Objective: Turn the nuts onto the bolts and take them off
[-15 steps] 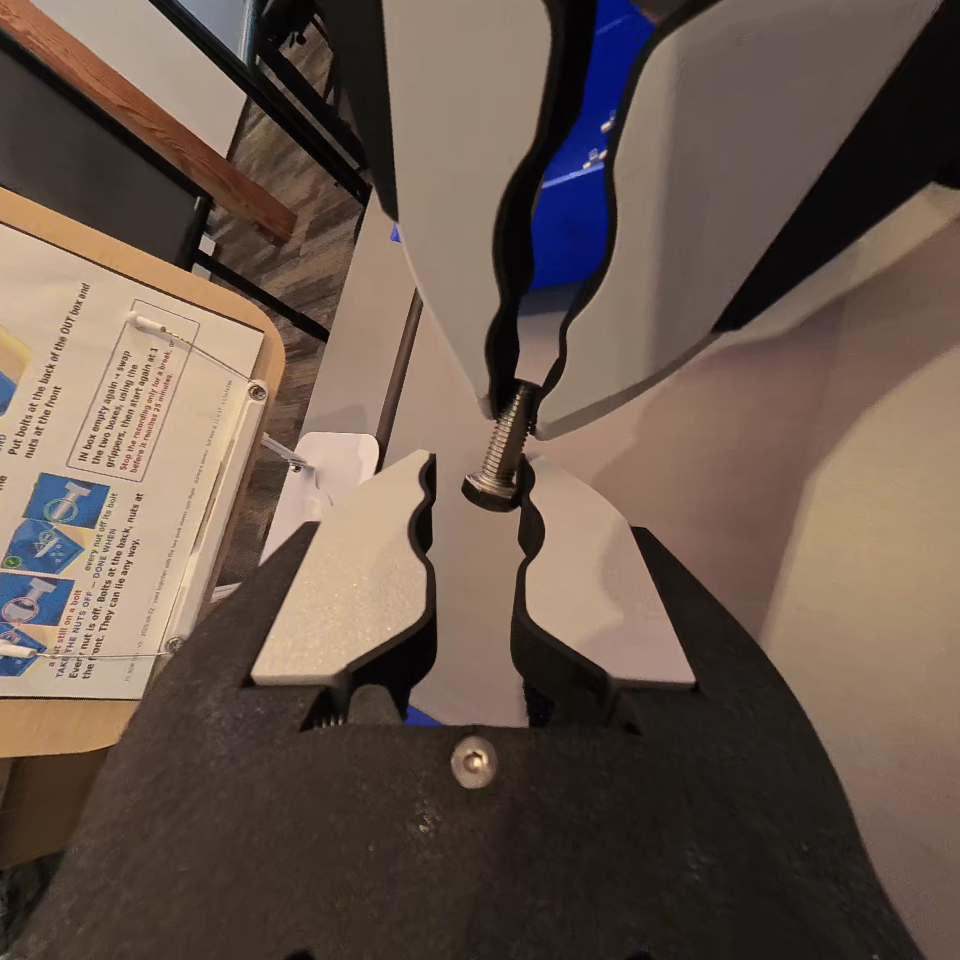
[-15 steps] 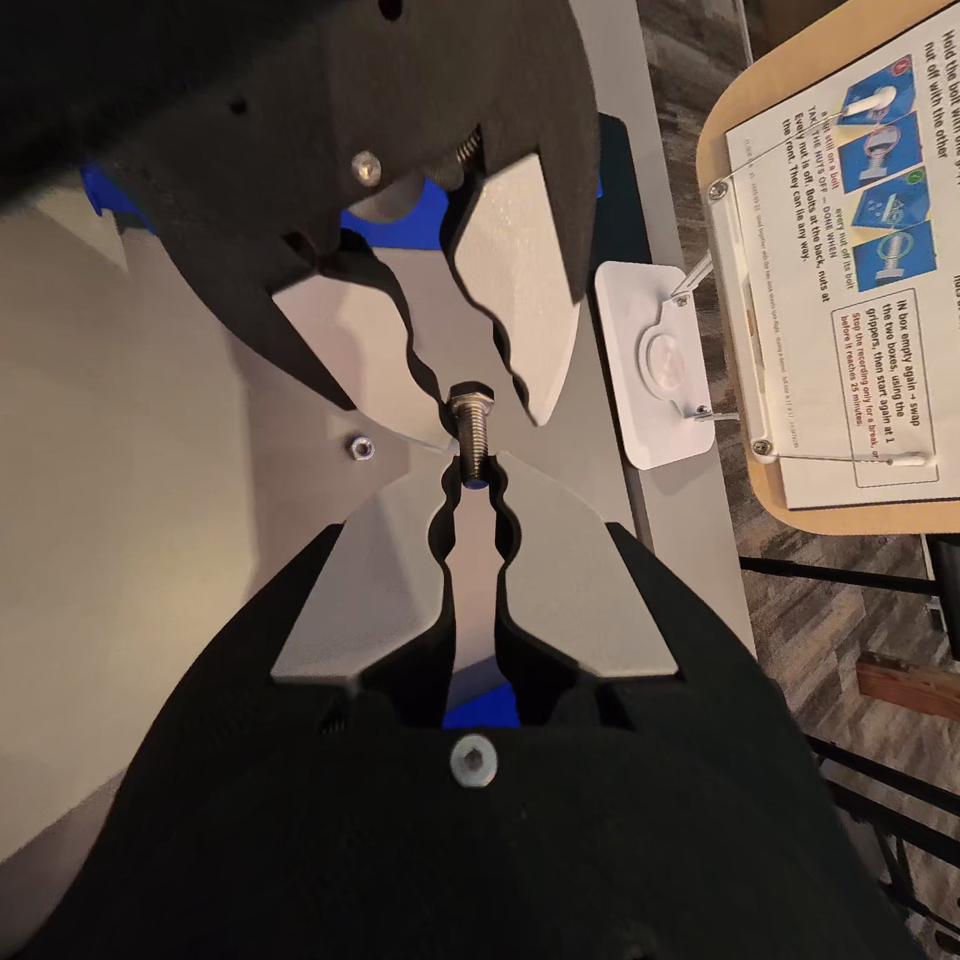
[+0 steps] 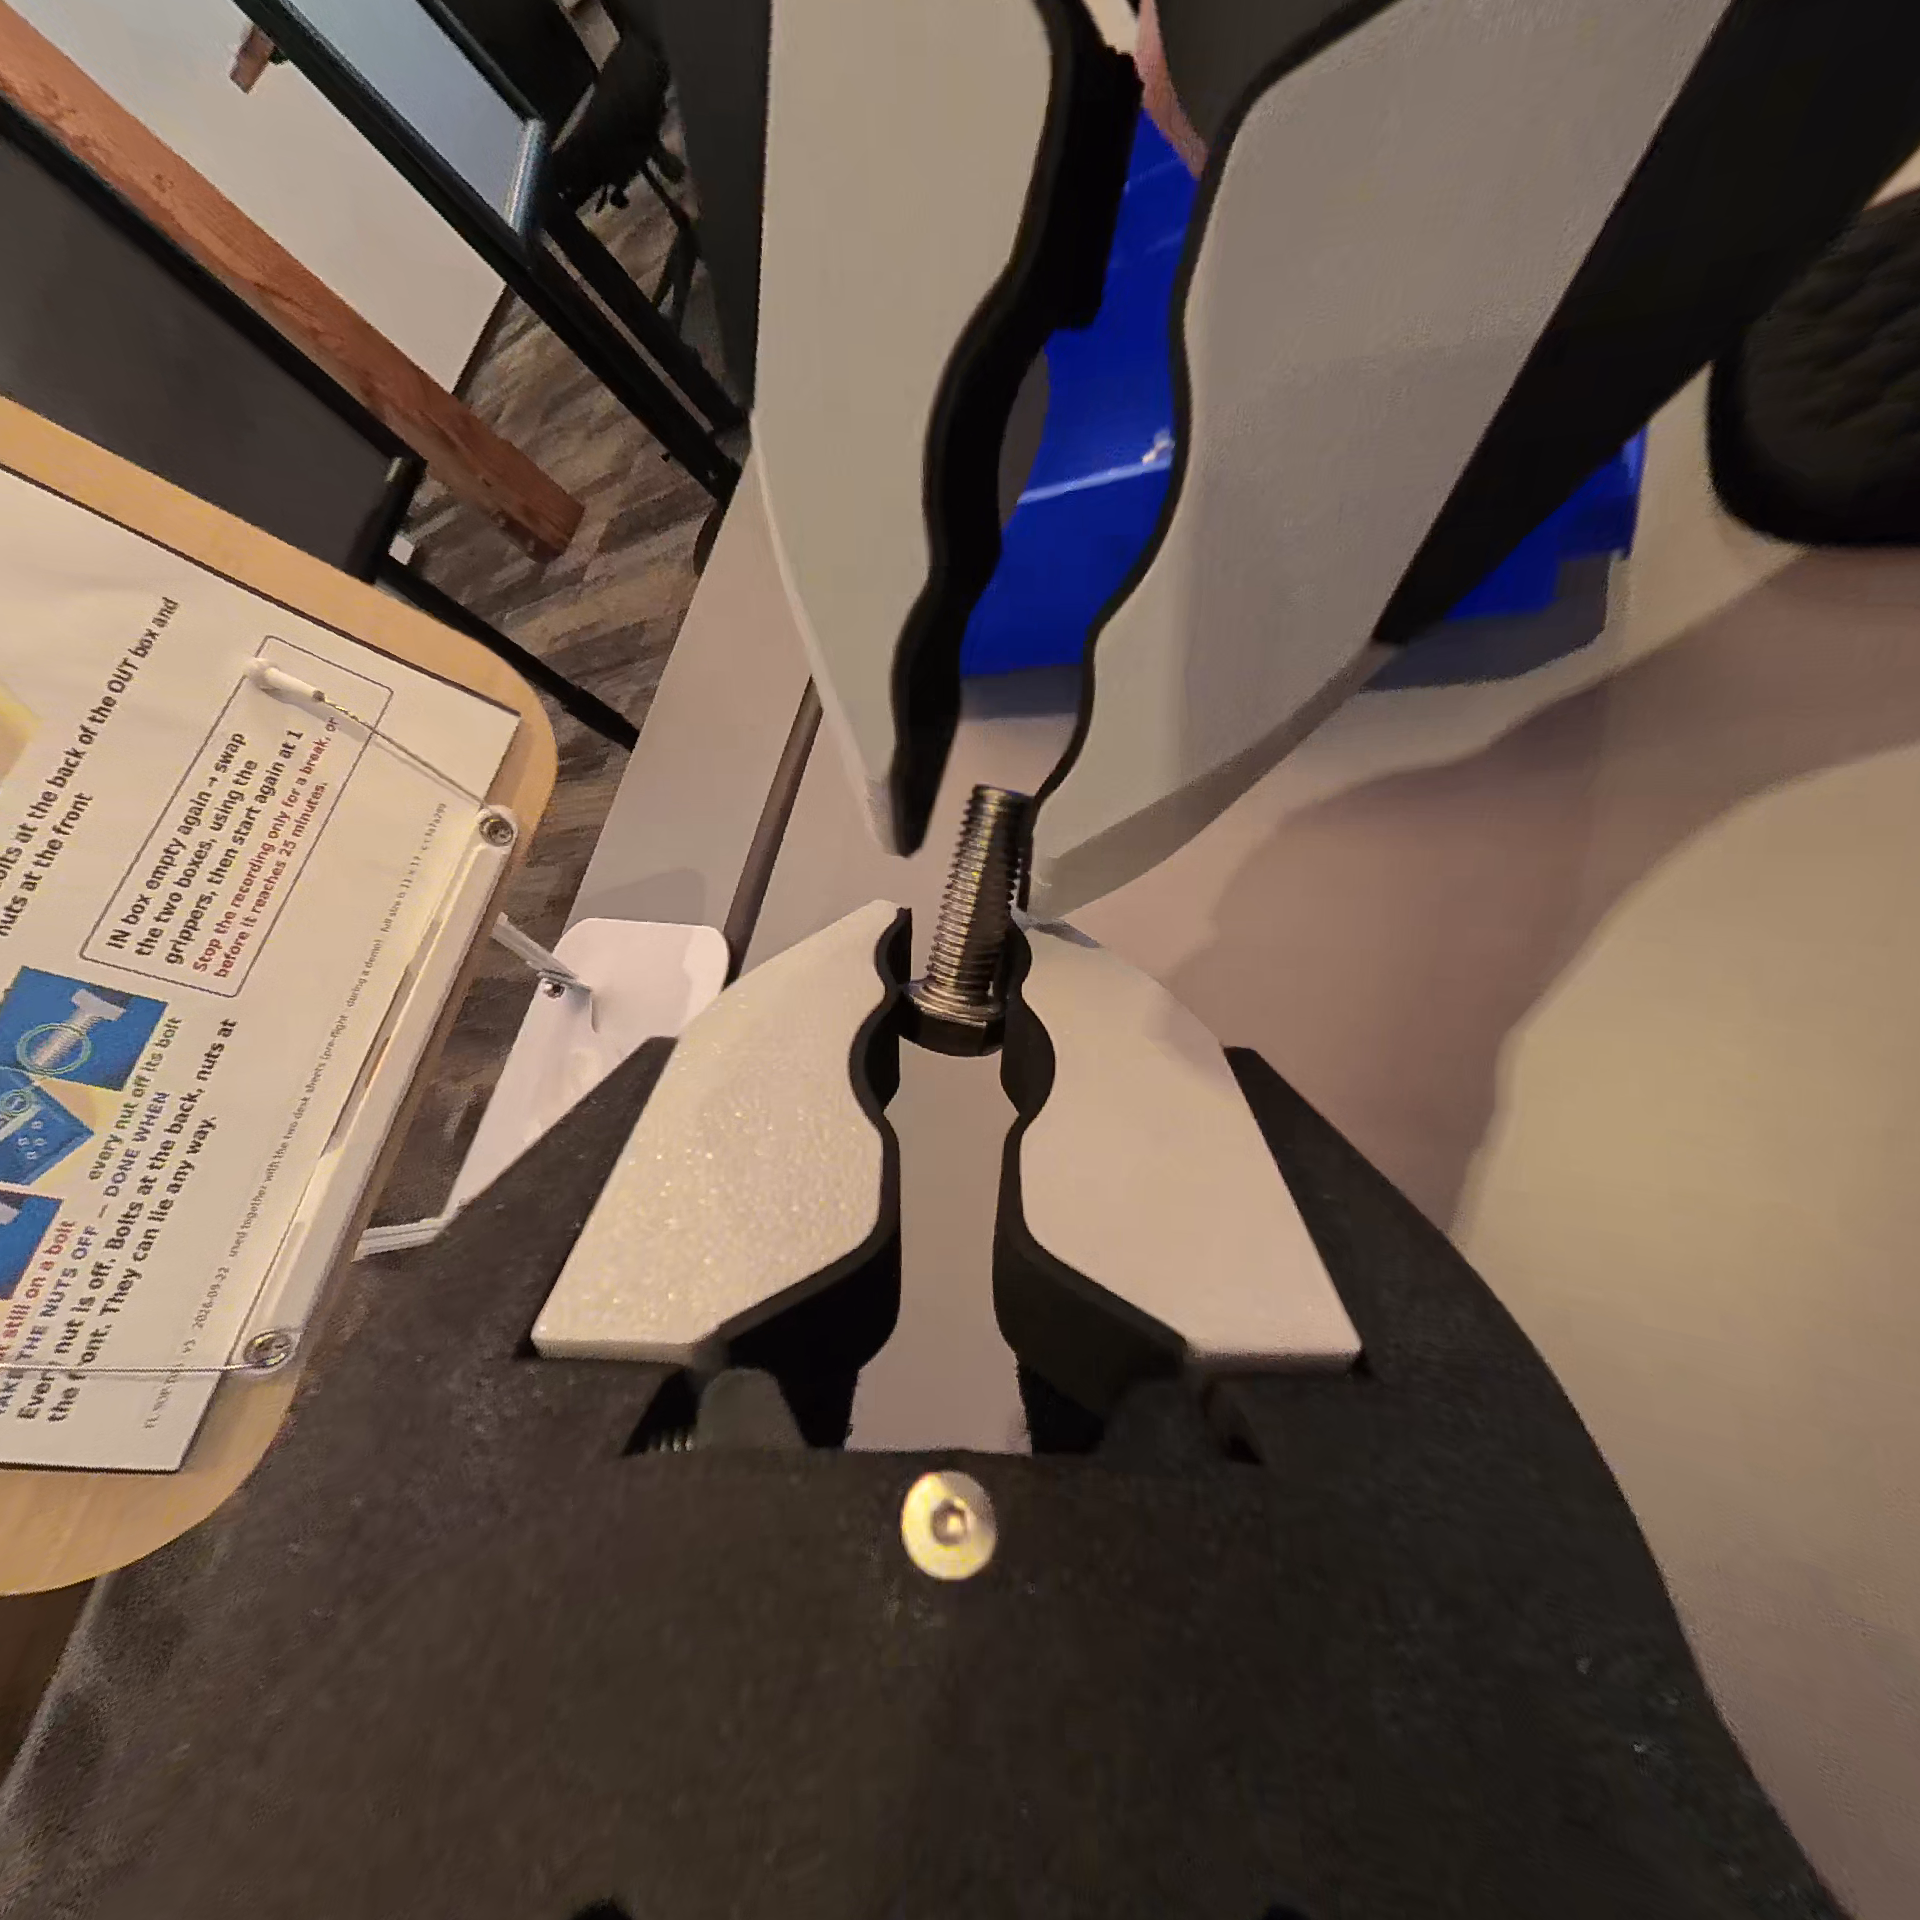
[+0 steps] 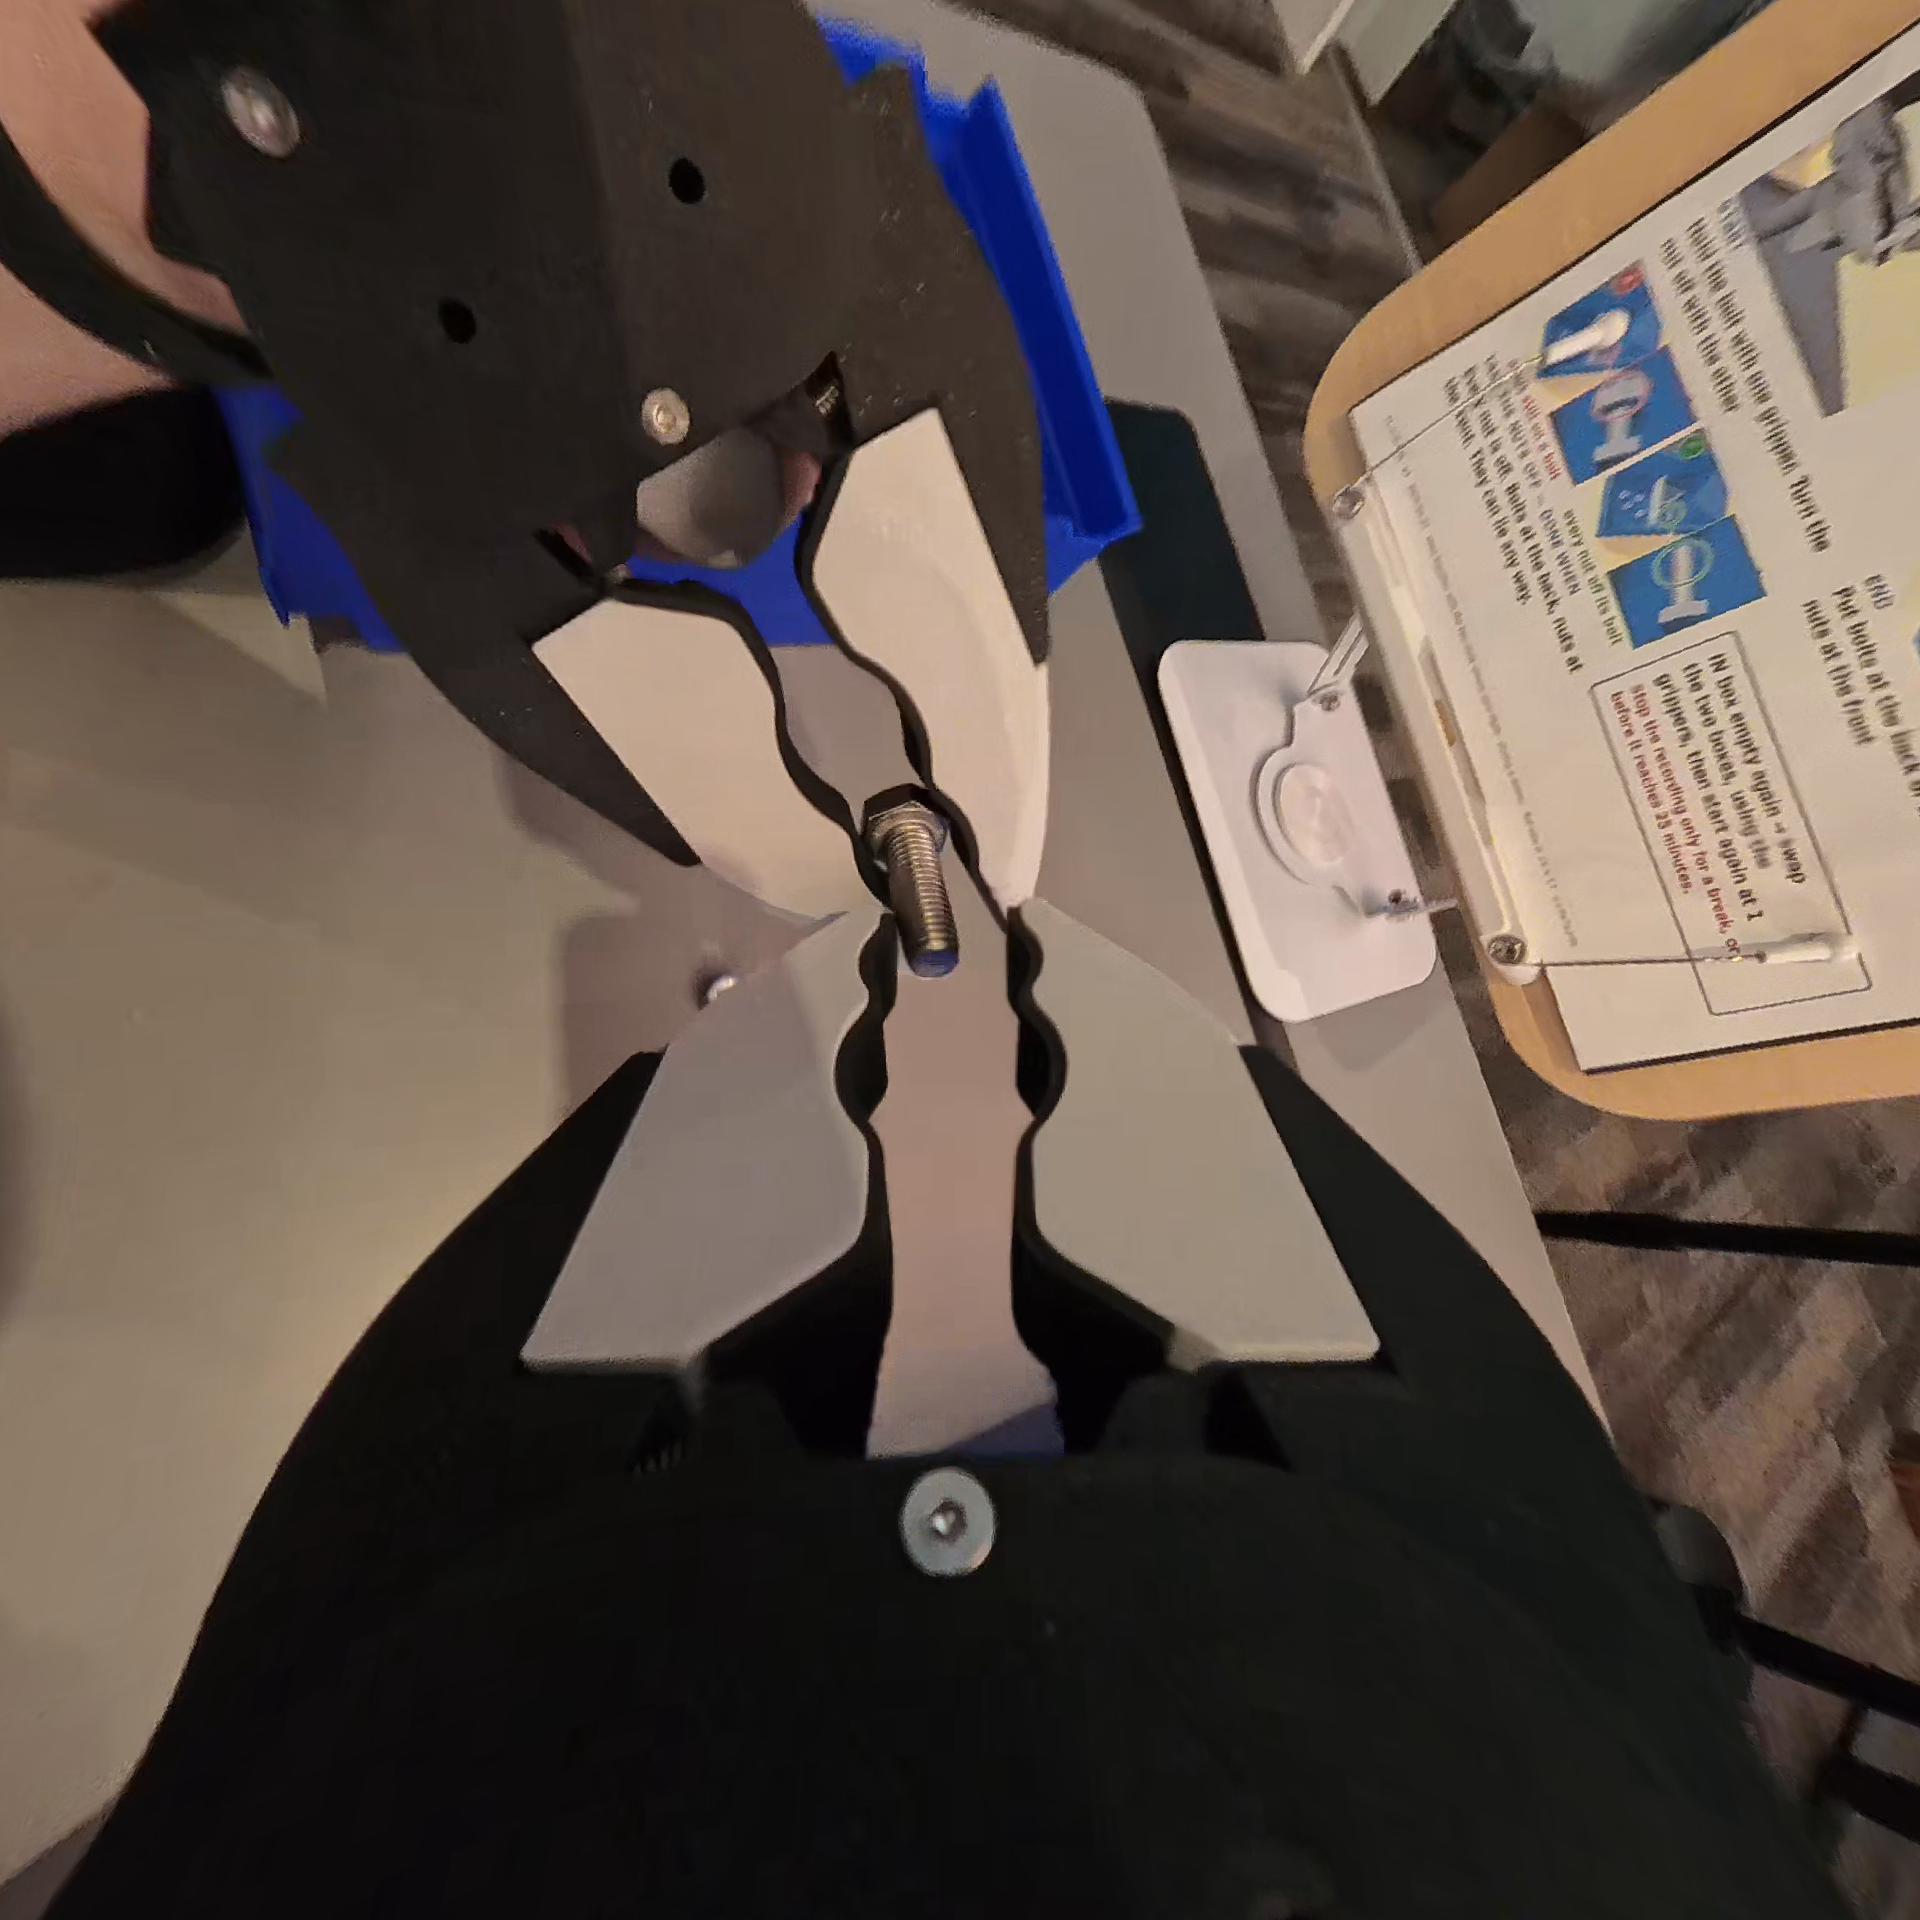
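While the left gripper (image 3: 951, 971) clamps the hex head of the threaded steel bolt (image 3: 966, 914) between its grey fingertips, the shank stands up and away from the camera in the left wrist view. The right gripper (image 3: 971, 831) comes in from the top of the frame; its jaws are parted either side of the bolt's threaded tip, gap visible on the left side, and contact on the right side I cannot tell. Behind it sits a blue plastic bin (image 3: 1081, 520) on the grey table (image 3: 1662, 1039). Off the table's left edge: a round-cornered wooden board (image 3: 525, 821) carrying a printed instruction sheet (image 3: 208, 935) under a clear cover, and a white plastic mount (image 3: 644, 961) at the table edge just beside it.

Right wrist view: the right gripper (image 4: 951, 935) is released, fingertips apart with the blue-tipped end of the bolt (image 4: 914, 883) between them, not pinched. The left gripper (image 4: 909, 816) enters from the upper left, clenched on the bolt head. Bolt is held in the air above the table (image 4: 312, 935), not resting on it. One small steel nut (image 4: 717, 982) lies loose on the table just left of the right gripper's left finger. Blue bin (image 4: 1039, 364) is behind the left gripper. White mount (image 4: 1299, 821) sits at the table's right edge, with the board (image 4: 1351, 416) and sheet (image 4: 1662, 727) beyond it. View is slightly motion-blurred.
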A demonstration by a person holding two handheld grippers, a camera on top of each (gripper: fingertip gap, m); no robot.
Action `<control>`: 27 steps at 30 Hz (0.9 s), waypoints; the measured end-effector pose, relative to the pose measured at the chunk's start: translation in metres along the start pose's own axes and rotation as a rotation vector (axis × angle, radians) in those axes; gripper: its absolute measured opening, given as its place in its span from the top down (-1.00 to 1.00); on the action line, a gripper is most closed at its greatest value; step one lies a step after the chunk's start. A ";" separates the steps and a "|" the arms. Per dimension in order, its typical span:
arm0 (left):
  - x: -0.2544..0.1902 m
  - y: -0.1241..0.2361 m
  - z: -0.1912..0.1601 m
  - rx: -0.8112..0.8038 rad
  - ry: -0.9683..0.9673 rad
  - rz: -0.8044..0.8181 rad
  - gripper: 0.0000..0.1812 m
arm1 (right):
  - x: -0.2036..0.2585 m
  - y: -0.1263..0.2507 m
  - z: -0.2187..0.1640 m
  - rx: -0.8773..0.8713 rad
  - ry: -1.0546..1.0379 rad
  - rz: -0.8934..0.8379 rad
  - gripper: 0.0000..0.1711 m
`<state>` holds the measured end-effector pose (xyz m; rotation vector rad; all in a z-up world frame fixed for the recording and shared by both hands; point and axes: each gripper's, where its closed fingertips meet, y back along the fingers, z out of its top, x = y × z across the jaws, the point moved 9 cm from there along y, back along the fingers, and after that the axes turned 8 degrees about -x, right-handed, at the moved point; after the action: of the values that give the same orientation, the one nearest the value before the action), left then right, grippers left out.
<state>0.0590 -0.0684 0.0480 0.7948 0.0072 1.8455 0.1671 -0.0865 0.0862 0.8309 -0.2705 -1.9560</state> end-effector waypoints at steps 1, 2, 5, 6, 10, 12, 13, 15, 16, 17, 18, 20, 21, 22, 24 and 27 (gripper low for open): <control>0.002 0.001 0.000 -0.019 0.018 0.001 0.85 | -0.003 0.003 0.001 -0.037 -0.012 -0.003 0.73; 0.003 0.003 0.000 -0.036 0.030 0.010 0.85 | -0.005 0.006 0.001 -0.075 -0.025 -0.005 0.70; 0.009 0.007 0.001 -0.088 0.066 0.055 0.85 | -0.014 0.016 0.002 -0.197 -0.084 0.018 0.62; 0.012 0.009 0.002 -0.102 0.077 0.082 0.85 | -0.017 0.018 0.002 -0.246 -0.105 0.026 0.60; 0.018 0.017 0.008 -0.177 0.105 0.166 0.85 | -0.026 0.020 0.004 -0.490 -0.200 0.063 0.69; 0.019 0.021 0.012 -0.227 0.122 0.178 0.85 | -0.029 0.017 0.003 -0.551 -0.256 0.110 0.69; 0.019 0.022 0.013 -0.238 0.124 0.185 0.85 | -0.030 0.015 0.001 -0.567 -0.277 0.126 0.69; 0.020 0.025 0.015 -0.253 0.115 0.196 0.85 | -0.031 0.014 0.000 -0.612 -0.296 0.143 0.72; 0.019 0.026 0.016 -0.265 0.117 0.192 0.85 | -0.032 0.012 -0.001 -0.639 -0.301 0.149 0.73; 0.019 0.027 0.017 -0.271 0.125 0.188 0.85 | -0.032 0.011 -0.002 -0.665 -0.308 0.167 0.73; 0.019 0.027 0.017 -0.274 0.132 0.177 0.85 | -0.031 0.010 -0.002 -0.685 -0.314 0.200 0.73; 0.019 0.028 0.018 -0.287 0.138 0.177 0.85 | -0.028 0.006 -0.003 -0.695 -0.311 0.250 0.81; 0.019 0.028 0.018 -0.290 0.143 0.168 0.85 | -0.027 0.004 -0.003 -0.691 -0.303 0.256 0.82; 0.018 0.028 0.018 -0.292 0.149 0.157 0.85 | -0.027 0.003 -0.003 -0.701 -0.287 0.246 0.86; 0.018 0.027 0.019 -0.294 0.151 0.149 0.85 | -0.025 0.003 -0.003 -0.726 -0.251 0.219 0.87; 0.019 0.028 0.019 -0.310 0.172 0.129 0.84 | -0.024 0.003 -0.002 -0.719 -0.240 0.205 0.88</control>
<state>0.0415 -0.0715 0.0822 0.4284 -0.2201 1.9704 0.1783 -0.0674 0.0971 0.0967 0.2024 -1.7670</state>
